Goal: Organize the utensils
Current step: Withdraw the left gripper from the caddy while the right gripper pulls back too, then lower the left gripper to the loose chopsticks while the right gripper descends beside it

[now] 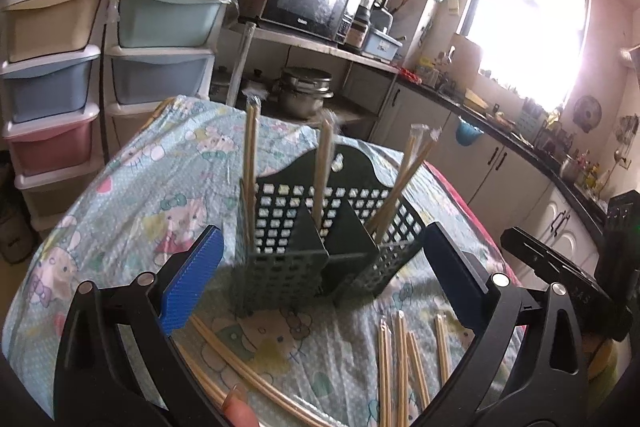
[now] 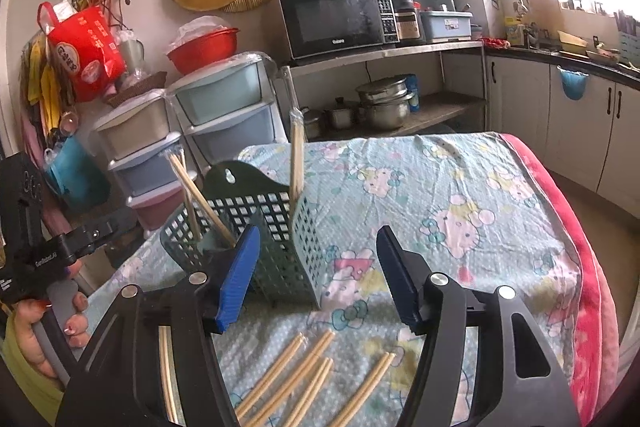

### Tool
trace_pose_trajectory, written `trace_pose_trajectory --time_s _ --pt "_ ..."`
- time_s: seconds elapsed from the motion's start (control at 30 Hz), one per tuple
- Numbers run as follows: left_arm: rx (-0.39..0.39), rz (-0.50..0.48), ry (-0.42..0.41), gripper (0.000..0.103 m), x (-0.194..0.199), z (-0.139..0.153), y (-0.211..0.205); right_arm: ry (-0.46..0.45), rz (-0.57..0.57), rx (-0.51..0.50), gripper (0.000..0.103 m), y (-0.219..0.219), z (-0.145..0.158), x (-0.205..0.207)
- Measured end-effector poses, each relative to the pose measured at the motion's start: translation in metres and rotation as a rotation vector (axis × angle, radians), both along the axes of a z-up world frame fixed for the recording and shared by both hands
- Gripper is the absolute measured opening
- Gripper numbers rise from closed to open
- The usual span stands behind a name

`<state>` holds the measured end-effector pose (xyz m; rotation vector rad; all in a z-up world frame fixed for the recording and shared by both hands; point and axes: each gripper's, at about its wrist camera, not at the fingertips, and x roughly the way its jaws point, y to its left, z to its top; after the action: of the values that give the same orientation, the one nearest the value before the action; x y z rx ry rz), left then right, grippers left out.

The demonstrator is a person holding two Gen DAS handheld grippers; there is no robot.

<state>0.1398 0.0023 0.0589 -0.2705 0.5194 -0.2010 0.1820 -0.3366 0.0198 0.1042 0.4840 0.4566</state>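
Observation:
A dark green perforated utensil holder (image 1: 320, 239) stands on the cloth-covered table, with wrapped chopstick pairs (image 1: 250, 155) upright in its compartments. My left gripper (image 1: 324, 279) is open wide just in front of it, with nothing between its blue pads. Loose chopsticks (image 1: 400, 367) lie on the cloth below the fingers, and more of them (image 1: 224, 359) lie to the left. In the right wrist view the holder (image 2: 256, 227) sits behind the left finger. My right gripper (image 2: 318, 281) is open and empty above several loose chopsticks (image 2: 312, 379).
A Hello Kitty cloth (image 2: 460, 195) covers the table, with a pink edge on the right. Stacked plastic drawers (image 1: 52, 87) stand to the left. A shelf with a microwave (image 2: 336, 19) and pots stands behind. A hand (image 2: 40, 327) holds the left gripper's handle.

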Motion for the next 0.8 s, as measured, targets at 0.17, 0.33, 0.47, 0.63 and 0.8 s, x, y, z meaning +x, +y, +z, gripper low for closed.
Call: trace_pose_trajectory --time_s 0.17,0.33,0.47,0.63,0.8 --pt "0.011 -0.024 0.033 0.092 -0.001 -0.013 -0.011 0.026 -0.011 -0.007 0.058 -0.005 -0.010 -0.002" --pt "0.021 -0.052 0.050 0.092 -0.001 -0.021 -0.022 0.048 -0.024 -0.010 0.058 -0.010 -0.020 -0.006" --pt "0.035 -0.068 0.060 0.092 0.000 -0.025 -0.031 0.058 -0.033 -0.010 0.058 -0.016 -0.025 -0.008" --pt "0.054 -0.090 0.083 0.092 0.004 -0.033 -0.042 0.069 -0.040 -0.013 0.058 -0.021 -0.029 -0.009" --pt "0.072 -0.109 0.111 0.091 0.008 -0.041 -0.052 0.078 -0.047 -0.026 0.058 -0.025 -0.033 -0.010"
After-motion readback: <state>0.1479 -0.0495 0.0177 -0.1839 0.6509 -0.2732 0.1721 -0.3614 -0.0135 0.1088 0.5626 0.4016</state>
